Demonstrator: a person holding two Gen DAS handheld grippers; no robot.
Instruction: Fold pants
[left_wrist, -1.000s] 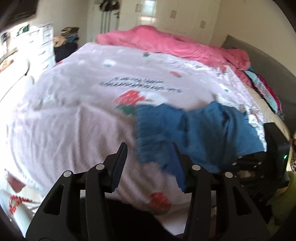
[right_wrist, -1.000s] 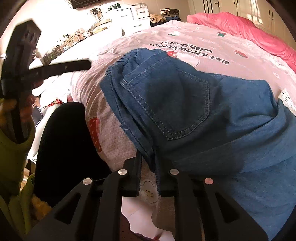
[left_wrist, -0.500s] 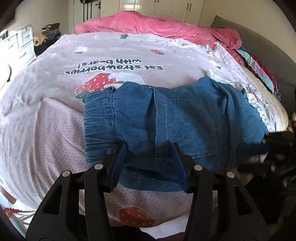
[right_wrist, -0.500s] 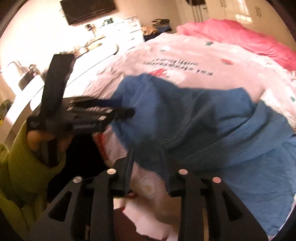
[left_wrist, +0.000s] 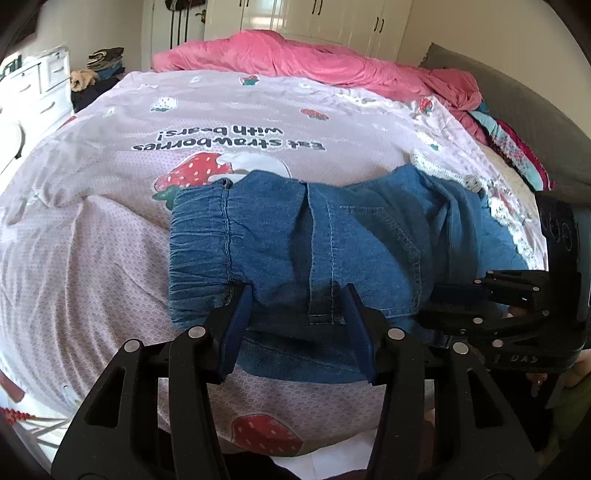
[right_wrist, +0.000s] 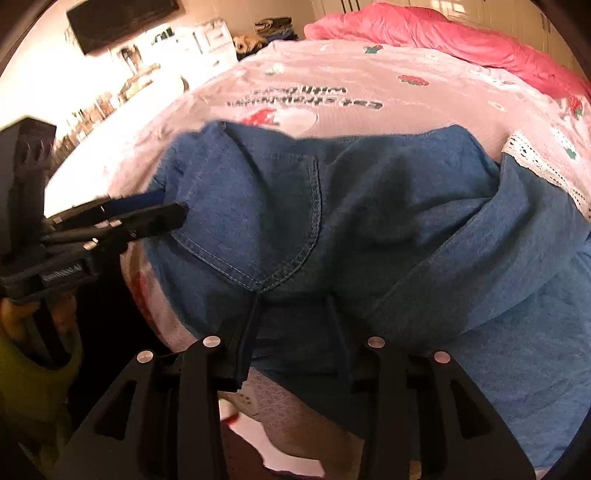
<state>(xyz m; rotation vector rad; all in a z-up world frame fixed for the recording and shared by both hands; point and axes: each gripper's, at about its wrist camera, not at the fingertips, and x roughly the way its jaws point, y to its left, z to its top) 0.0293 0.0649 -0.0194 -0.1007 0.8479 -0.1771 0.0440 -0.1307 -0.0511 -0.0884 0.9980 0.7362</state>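
1. The pants (left_wrist: 295, 251) lie on the bed (left_wrist: 110, 229), near its front edge, folded over on themselves.
2. In the left wrist view their waistband (left_wrist: 199, 251) is at the left end; the legs run off to the right.
3. A quilt (left_wrist: 314, 62) is heaped along the bed's far edge, behind the pants.
4. The left gripper (left_wrist: 295, 306) sits at the pants' near edge, its fingers (left_wrist: 236, 325) astride the cloth.
5. The right gripper (right_wrist: 291, 325) stands to its right, at the same near edge, jaws opening with cloth between them.
6. Drawers (left_wrist: 40, 85) stand left of the bed.
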